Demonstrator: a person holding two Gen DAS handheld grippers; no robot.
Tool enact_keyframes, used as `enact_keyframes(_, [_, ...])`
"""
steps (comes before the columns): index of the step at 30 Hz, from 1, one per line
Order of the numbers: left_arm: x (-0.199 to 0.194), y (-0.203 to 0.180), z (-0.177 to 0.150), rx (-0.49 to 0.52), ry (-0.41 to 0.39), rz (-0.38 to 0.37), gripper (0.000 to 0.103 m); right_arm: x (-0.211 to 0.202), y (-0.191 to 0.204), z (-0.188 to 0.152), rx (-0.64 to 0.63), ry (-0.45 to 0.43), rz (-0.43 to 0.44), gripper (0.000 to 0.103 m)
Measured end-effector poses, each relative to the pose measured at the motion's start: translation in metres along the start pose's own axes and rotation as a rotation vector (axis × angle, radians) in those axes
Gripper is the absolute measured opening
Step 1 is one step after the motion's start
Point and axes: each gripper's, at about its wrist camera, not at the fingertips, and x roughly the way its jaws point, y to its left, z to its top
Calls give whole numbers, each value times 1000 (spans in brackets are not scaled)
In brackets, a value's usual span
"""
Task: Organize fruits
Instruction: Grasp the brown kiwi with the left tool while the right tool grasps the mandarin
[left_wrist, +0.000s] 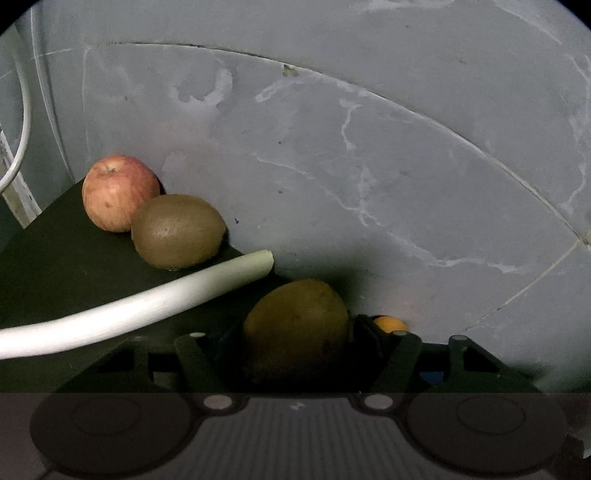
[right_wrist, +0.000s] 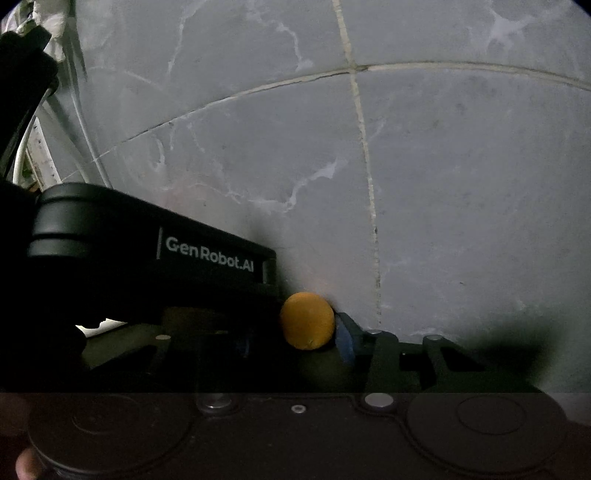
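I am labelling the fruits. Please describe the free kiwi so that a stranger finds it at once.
Look at the dark tray by the grey tiled wall. A red apple sits at its far end; the free kiwi touches it, behind the white stalk. Unlike the second kiwi, no gripper holds it.

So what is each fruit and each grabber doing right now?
left gripper: shut on a kiwi.
held kiwi: between the fingers.
second kiwi: lying on the dark surface, touching the apple.
apple: resting stem up.
leek stalk: lying free.
right gripper: shut on the orange.
orange: held.
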Motion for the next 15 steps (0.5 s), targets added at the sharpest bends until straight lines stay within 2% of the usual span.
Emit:
enact_keyframes(1, [-1, 0, 0, -14, -9, -5, 64, 0, -1, -1, -2, -2, -6, 34])
enact_keyframes(15, [-22, 11, -25, -234, -21, 34, 64, -4, -13, -10, -41, 1, 56, 34])
